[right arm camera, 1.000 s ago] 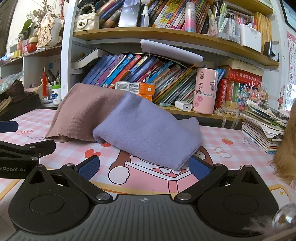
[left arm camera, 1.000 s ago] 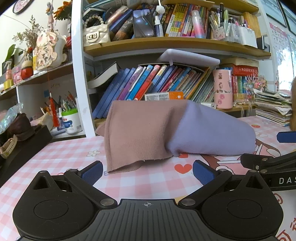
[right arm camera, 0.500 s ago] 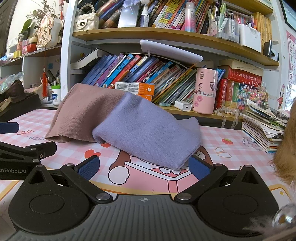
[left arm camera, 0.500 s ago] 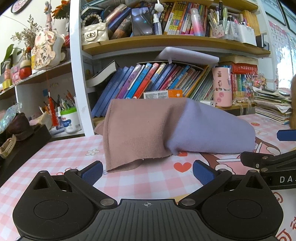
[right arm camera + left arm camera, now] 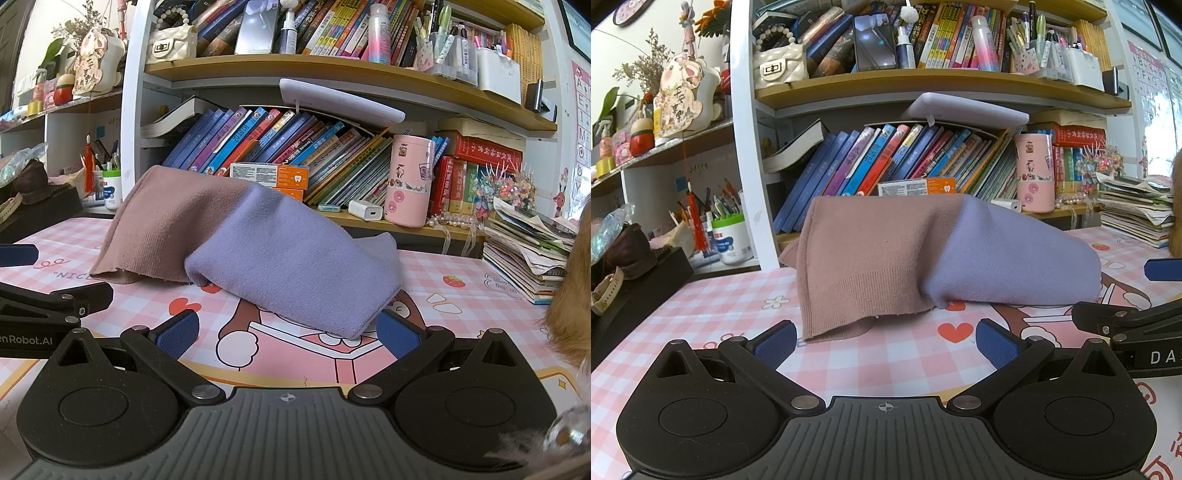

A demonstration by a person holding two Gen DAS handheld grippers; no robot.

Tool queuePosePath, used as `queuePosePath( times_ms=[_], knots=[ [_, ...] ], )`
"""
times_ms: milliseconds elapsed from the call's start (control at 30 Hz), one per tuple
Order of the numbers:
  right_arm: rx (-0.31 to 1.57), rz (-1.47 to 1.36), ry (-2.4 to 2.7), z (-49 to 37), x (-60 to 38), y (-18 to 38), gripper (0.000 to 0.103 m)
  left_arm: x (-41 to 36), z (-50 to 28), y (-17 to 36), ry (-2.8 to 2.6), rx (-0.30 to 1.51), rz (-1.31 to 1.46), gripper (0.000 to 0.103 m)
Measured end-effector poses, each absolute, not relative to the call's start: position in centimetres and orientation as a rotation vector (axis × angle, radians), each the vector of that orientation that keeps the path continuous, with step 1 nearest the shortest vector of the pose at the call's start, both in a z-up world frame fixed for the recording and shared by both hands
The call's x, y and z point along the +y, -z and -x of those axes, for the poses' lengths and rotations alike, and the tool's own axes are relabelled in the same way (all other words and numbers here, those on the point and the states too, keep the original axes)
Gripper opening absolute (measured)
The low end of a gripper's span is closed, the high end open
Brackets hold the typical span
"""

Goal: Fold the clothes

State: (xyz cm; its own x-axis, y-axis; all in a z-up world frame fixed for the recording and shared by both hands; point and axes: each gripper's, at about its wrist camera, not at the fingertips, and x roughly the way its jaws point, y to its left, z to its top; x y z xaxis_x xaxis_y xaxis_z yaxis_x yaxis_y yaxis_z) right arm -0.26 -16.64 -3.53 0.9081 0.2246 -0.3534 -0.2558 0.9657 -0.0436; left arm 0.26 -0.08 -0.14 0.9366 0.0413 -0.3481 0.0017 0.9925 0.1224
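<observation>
Nothing moved since 1 s ago: knit garment [image 5: 934, 254] still mid-bench [image 5: 701, 314], humped, half-folded. Left tongs [image 5: 885, 341] & right tongs [image 5: 288, 330] wide, empty. You're paused btwn folds.

I see bare counter [image 5: 886, 354] before both tools; folded garment [image 5: 923, 258] blocks ahead, bookshelf [image 5: 923, 85] behind it.

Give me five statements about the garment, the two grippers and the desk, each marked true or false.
1. The garment is half dusty pink, half lilac. True.
2. The left gripper is clamped on the pink hem. False: its jaws stand open, short of the cloth.
3. The right gripper is open. True.
4. The garment hangs from the shelf. False: it lies on the checked table mat.
5. A pink tumbler stands behind the garment. True.
</observation>
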Motion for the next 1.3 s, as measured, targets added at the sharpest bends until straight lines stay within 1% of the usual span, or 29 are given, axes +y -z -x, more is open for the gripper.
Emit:
queuePosePath(
  times_ms=[1300],
  knots=[
    [0.359,0.095,-0.243,0.18,-16.53,3.57,0.103,-0.13,-0.26,-0.02,-0.013,0.362,-0.124,0.103]
  ],
)
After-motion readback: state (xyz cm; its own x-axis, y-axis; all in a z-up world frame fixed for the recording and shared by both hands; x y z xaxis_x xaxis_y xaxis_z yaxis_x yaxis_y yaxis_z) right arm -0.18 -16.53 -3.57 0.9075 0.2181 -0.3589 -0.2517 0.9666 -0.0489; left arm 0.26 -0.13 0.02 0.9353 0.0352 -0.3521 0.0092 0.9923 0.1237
